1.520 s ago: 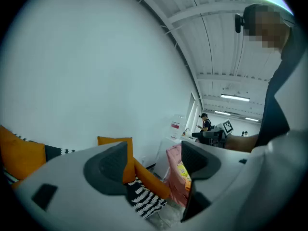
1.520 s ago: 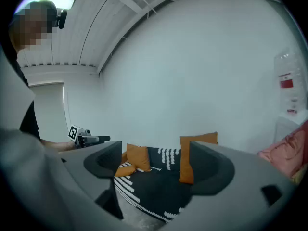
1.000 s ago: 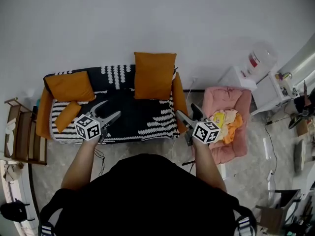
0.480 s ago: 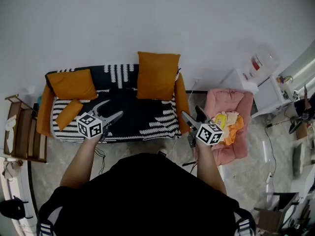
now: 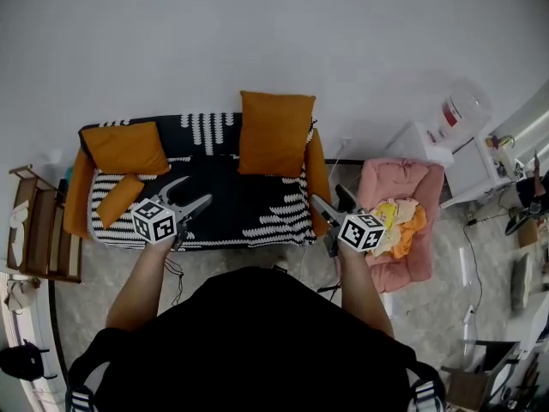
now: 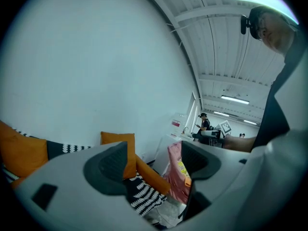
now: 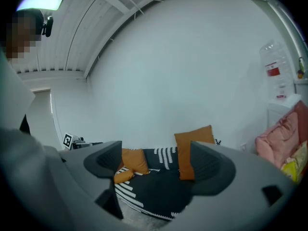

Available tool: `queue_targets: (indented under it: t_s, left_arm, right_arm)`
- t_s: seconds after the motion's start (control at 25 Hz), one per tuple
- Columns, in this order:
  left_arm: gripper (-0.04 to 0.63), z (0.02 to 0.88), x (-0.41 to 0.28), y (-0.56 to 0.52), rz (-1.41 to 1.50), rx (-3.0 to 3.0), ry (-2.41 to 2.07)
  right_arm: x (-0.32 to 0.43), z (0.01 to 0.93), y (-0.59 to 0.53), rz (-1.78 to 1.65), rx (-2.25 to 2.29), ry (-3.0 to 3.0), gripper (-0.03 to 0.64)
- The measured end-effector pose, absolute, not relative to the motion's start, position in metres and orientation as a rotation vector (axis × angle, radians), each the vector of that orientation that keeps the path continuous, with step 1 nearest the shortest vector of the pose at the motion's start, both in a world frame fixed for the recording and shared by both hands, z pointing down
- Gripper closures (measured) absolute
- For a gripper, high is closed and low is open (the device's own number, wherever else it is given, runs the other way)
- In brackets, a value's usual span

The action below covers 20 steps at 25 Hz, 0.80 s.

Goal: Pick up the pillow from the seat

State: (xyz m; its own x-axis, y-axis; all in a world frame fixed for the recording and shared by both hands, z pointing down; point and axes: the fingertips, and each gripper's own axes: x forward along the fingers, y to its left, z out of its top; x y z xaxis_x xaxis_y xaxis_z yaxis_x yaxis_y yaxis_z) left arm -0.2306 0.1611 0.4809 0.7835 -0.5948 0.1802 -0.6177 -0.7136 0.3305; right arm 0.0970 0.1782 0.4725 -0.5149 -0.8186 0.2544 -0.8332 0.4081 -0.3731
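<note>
A sofa under a black-and-white throw holds three orange pillows. A large one stands upright at the back right, a second leans at the back left, and a small one lies on the seat's left end. My left gripper hovers open over the seat's front edge, right of the small pillow and apart from it. My right gripper is open by the sofa's right arm. In the right gripper view the sofa and the upright pillow show between empty jaws. The left gripper also holds nothing.
A pink armchair with yellow and orange clothes stands right of the sofa. A wooden shelf is at the left. A white cabinet with a water bottle stands at the far right. A person is far off.
The head view has shifted slightly. Both grippers stay in nearly the same place in front of the sofa, with their jaws as before.
</note>
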Motion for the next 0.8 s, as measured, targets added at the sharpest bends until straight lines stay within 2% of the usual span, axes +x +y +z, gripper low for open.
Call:
queue_targets:
  t_s: [0.8]
  left_arm:
    - [0.238,0.498,-0.182,0.107,0.135,2.543,-0.976]
  right_arm:
    - [0.136,0.499,0.100,0.821,1.419,-2.612,0.186]
